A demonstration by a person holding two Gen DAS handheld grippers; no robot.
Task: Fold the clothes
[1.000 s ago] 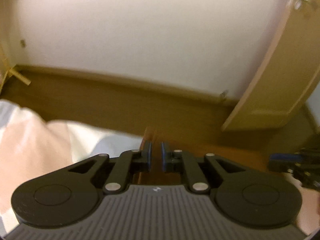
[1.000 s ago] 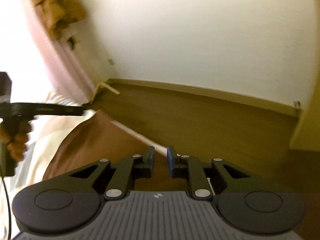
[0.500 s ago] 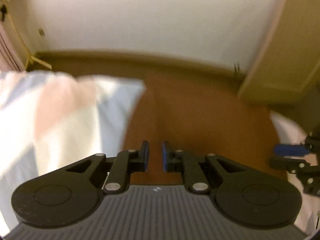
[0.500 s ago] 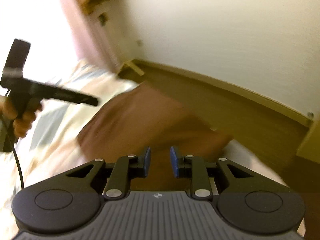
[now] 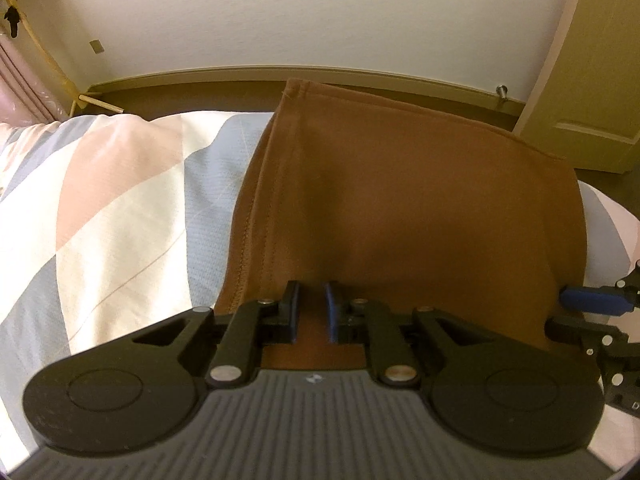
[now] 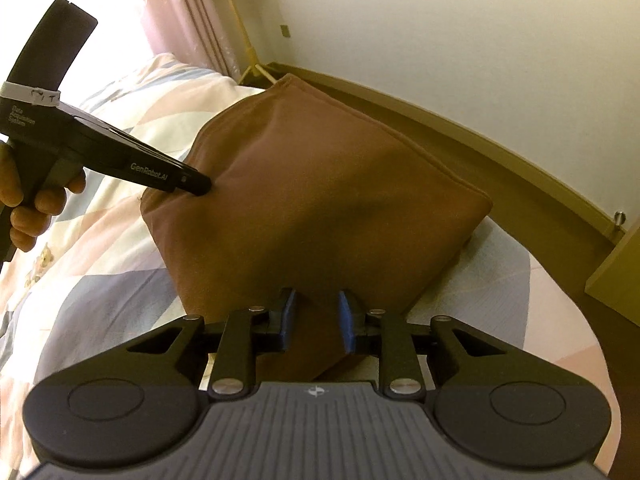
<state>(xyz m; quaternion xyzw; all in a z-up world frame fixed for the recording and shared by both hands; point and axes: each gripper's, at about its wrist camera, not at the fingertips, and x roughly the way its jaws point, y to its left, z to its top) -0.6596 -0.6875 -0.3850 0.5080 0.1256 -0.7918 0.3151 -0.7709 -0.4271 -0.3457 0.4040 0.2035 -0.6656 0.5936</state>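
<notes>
Risk first: brown garment (image 5: 420, 208) lies folded over on the bed, far edge hanging past the mattress edge toward the floor side, so a careless tug could slide it off or undo the fold. Left gripper (image 5: 311, 310) has jaws with a narrow gap, brown fabric between them; whether they really pinch the cloth or just sit over it, cannot tell. Right gripper (image 6: 317, 314) has a wider gap, a corner of the garment sits between the blue pads (image 6: 345, 320), looks loose, not clamped, judging by the space either side. If right closes on only the top layer, layers would split and the fold skews. If both pull unevenly, the stitched hem on the left side would twist.

Garment is a smooth matte knit, soft, double stitched seam along one edge, roughly rectangular with rounded puffed folds, some air trapped under it. Bedsheet (image 5: 120, 200) is thin cotton with big pale pink, cream and grey-blue triangles, lightly textured, soft base so the cloth sinks a bit. Left gripper body seen from right view (image 6: 132, 164), held by a hand (image 6: 28, 204), tip touching the garment's left edge
</notes>
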